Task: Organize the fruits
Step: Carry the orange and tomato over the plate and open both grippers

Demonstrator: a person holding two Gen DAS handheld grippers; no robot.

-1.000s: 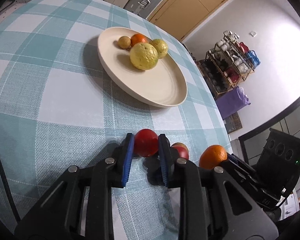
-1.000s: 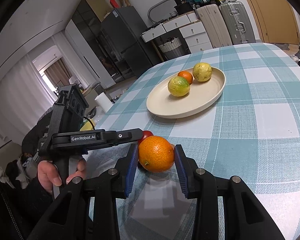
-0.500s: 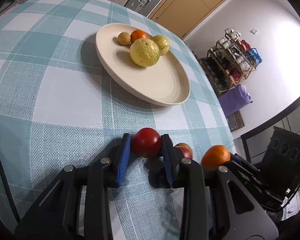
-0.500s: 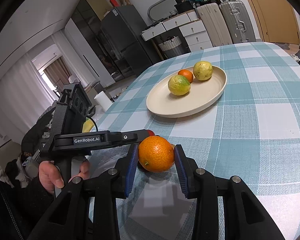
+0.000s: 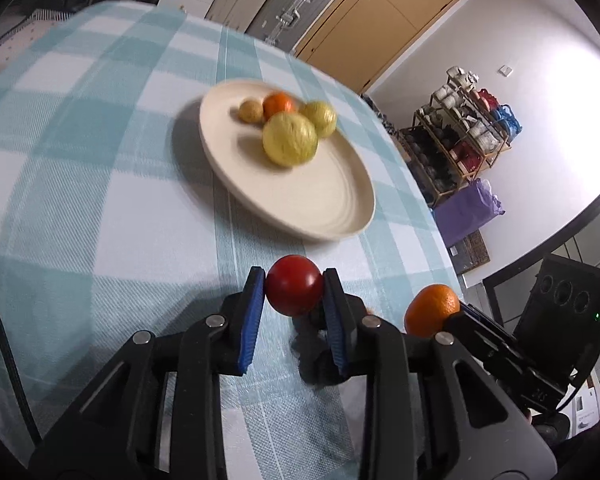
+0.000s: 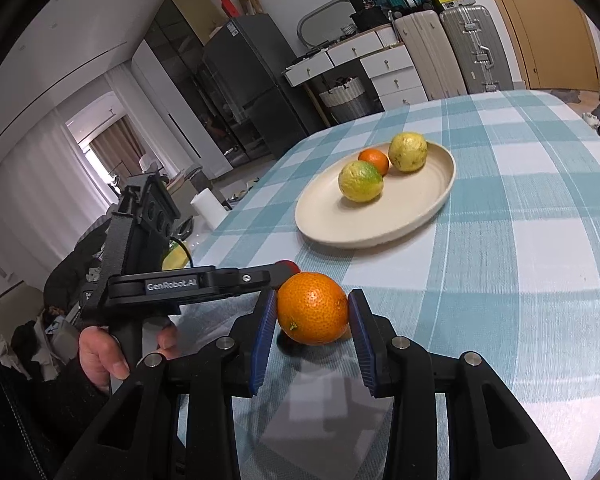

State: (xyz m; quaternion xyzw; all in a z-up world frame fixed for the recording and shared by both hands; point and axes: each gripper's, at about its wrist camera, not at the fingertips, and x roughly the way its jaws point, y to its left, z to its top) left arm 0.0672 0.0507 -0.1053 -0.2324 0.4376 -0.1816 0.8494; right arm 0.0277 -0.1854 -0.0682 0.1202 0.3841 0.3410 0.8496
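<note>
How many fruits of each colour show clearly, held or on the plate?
Red: 1, red fruit, held.
Orange: 2, big orange held, small orange on the plate.
Yellow: 3, yellow fruits on the plate.
Total: 6

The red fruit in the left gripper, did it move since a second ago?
Yes. The left gripper, shut on the red fruit, has lifted it off the checked cloth towards the plate. The right gripper holds its orange as before; the plate's fruits stayed put.

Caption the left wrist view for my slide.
Left gripper holds a red tomato before a plate of citrus.
</note>
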